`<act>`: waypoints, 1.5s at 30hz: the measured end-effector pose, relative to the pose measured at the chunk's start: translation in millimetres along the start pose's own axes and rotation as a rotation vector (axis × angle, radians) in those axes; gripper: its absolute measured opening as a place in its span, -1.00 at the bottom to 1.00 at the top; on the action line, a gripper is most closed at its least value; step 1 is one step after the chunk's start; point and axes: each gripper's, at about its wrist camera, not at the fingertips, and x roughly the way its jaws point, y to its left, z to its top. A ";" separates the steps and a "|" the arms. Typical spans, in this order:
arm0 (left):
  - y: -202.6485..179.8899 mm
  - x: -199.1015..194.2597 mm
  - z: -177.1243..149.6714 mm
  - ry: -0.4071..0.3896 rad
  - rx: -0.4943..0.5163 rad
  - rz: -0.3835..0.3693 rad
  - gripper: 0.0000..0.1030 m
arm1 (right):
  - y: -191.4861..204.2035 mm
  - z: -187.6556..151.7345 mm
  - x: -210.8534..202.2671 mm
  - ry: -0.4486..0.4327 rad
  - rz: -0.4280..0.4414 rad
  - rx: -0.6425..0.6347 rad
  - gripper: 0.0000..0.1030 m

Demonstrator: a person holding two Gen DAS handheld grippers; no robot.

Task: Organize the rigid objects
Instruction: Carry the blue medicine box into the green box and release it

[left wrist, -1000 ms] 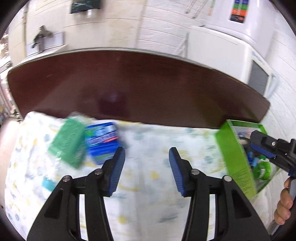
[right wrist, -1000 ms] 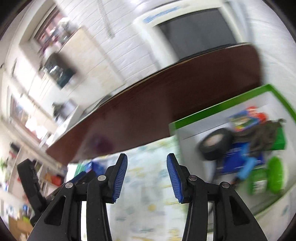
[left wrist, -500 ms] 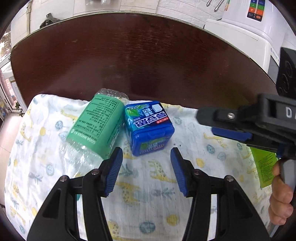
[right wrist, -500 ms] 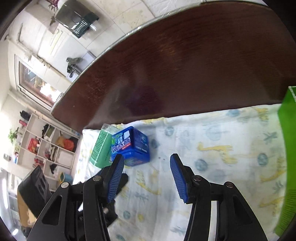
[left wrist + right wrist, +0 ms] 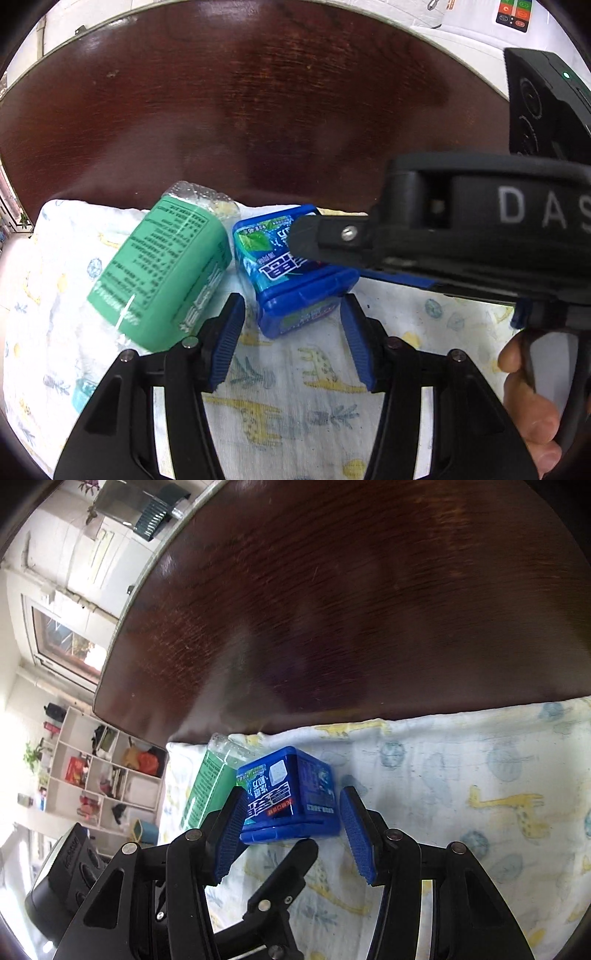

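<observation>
A blue plastic box [image 5: 295,280] with a printed label lies on the patterned cloth [image 5: 288,406], touching a green-labelled clear bottle [image 5: 162,273] that lies on its side to the left. My left gripper [image 5: 291,339] is open, its pads just short of the box's near corners. My right gripper [image 5: 291,830] is open and straddles the same box [image 5: 291,797], which sits between its pads. The right gripper's body [image 5: 461,236] crosses over the box in the left wrist view. The bottle [image 5: 207,786] shows partly behind the box.
The cloth [image 5: 461,775] covers the near part of a dark wooden table [image 5: 277,110]. A white appliance [image 5: 476,33] stands past the table's far right. The left gripper's finger [image 5: 284,871] juts between the right gripper's fingers. Shelves [image 5: 103,771] stand beyond the table's left.
Both grippers have moved in toward the blue box. The right gripper now straddles it and crosses over it in the left wrist view. The green container at the right has left view.
</observation>
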 end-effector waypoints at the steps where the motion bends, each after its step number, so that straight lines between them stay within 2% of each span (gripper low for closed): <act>1: 0.3 2.8 0.7 0.002 0.000 -0.003 0.00 | 0.3 1.1 4.2 0.007 -0.001 -0.001 0.05; 5: 0.7 8.0 4.6 -0.001 -0.014 -0.010 -0.04 | -2.4 2.6 17.9 0.036 0.021 -0.009 0.06; 11: -7.6 -1.1 11.6 -0.016 -0.003 -0.027 -0.05 | 0.4 2.4 7.4 0.011 -0.010 -0.050 0.06; 16: -24.3 -19.9 15.4 -0.057 0.033 -0.027 -0.05 | 2.2 0.3 -14.3 -0.027 -0.005 -0.053 0.06; 22: -69.2 -53.0 12.7 -0.114 0.105 -0.050 -0.05 | -0.6 -6.4 -57.6 -0.103 0.009 -0.054 0.06; 28: -134.4 -72.0 12.7 -0.156 0.214 -0.091 -0.05 | -21.5 -18.1 -118.3 -0.201 0.029 -0.012 0.06; 34: -212.5 -81.2 8.9 -0.176 0.334 -0.173 -0.05 | -59.6 -36.0 -189.7 -0.332 0.002 0.033 0.06; 38: -269.0 -70.5 7.7 -0.162 0.414 -0.231 -0.05 | -97.4 -47.9 -235.5 -0.410 -0.028 0.094 0.06; 45: -357.5 -50.3 4.7 -0.107 0.538 -0.307 -0.05 | -162.4 -70.0 -288.7 -0.512 -0.077 0.226 0.06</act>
